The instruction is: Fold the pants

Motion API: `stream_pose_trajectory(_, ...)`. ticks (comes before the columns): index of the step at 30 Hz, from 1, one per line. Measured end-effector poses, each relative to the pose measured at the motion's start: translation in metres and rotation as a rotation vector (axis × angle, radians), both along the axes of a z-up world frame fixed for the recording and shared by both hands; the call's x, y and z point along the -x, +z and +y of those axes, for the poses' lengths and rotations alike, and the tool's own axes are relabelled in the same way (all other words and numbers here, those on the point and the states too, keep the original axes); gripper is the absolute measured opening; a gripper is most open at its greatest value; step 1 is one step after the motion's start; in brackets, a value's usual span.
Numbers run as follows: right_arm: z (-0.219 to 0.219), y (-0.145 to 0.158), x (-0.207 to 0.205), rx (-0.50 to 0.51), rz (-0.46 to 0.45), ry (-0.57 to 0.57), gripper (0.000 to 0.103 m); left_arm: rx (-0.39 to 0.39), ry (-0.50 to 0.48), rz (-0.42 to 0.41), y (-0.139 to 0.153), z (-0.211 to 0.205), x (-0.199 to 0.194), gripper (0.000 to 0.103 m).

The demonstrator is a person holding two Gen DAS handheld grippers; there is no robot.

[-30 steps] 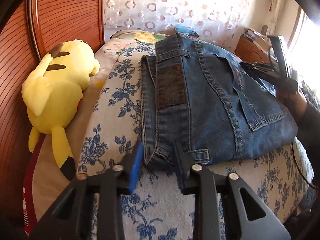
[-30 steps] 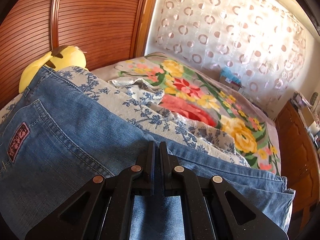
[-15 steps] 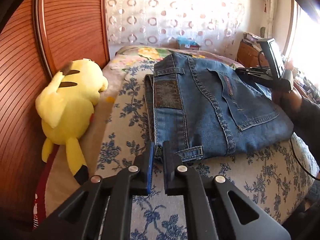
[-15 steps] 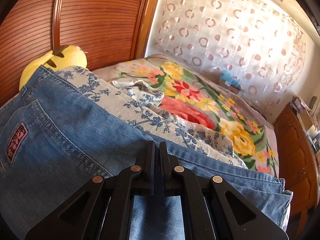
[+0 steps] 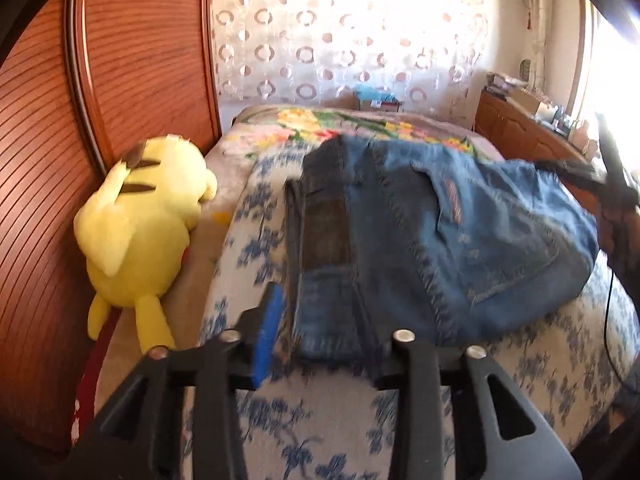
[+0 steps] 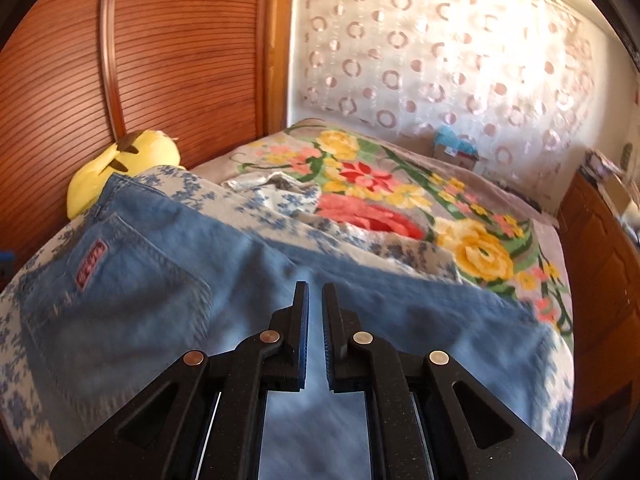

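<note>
**On bed: both grippers off jeans**

Across the floral cover [image 5: 248,420], folded jeans [image 5: 440,248] lie flat, plush [image 5: 140,232] left. Left gripper [image 5: 320,332], clamped a moment ago, is opening, nothing pinched. Right gripper [image 6: 315,332] has pulled back, cracked slightly, empty. Fold looks released.
</note>
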State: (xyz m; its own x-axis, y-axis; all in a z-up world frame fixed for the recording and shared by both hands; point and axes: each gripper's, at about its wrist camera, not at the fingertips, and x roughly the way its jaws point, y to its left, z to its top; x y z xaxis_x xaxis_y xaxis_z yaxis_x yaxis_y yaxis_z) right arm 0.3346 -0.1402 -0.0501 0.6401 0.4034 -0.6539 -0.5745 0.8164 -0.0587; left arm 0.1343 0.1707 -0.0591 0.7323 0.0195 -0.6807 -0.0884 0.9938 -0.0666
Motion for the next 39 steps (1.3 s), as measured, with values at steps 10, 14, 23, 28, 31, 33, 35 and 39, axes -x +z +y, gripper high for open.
stream_pose_trajectory(10, -0.077, 0.002, 0.013, -0.03, 0.007, -0.128, 0.009, -0.025, -0.105, -0.048, 0.02, -0.036, -0.057, 0.065)
stream_pose_trajectory(14, -0.095, 0.003, 0.011, -0.021, 0.001, -0.16, 0.014, -0.023, -0.149, -0.046, 0.019, -0.056, -0.084, 0.066)
stream_pose_trajectory(23, -0.122, -0.005, -0.021, -0.012, 0.022, -0.221, 0.033, -0.005, -0.208, -0.064, 0.015, -0.1, -0.151, 0.066)
stream_pose_trajectory(28, -0.136, -0.015, -0.052, -0.007, 0.063, -0.257, 0.038, -0.001, -0.239, -0.078, 0.011, -0.118, -0.173, 0.066)
stream_pose_trajectory(31, -0.144, -0.02, -0.07, -0.002, 0.089, -0.277, 0.041, -0.011, -0.246, -0.079, 0.004, -0.121, -0.176, 0.066)
stream_pose_trajectory(33, -0.147, -0.022, -0.082, 0.008, 0.121, -0.281, 0.042, -0.013, -0.253, -0.072, -0.002, -0.123, -0.177, 0.066)
stream_pose_trajectory(35, -0.148, -0.025, -0.091, 0.009, 0.14, -0.277, 0.043, -0.012, -0.256, -0.061, -0.008, -0.124, -0.179, 0.066)
stream_pose_trajectory(39, -0.152, -0.029, -0.1, -0.004, 0.168, -0.272, 0.044, -0.041, -0.258, -0.054, -0.014, -0.13, -0.178, 0.066)
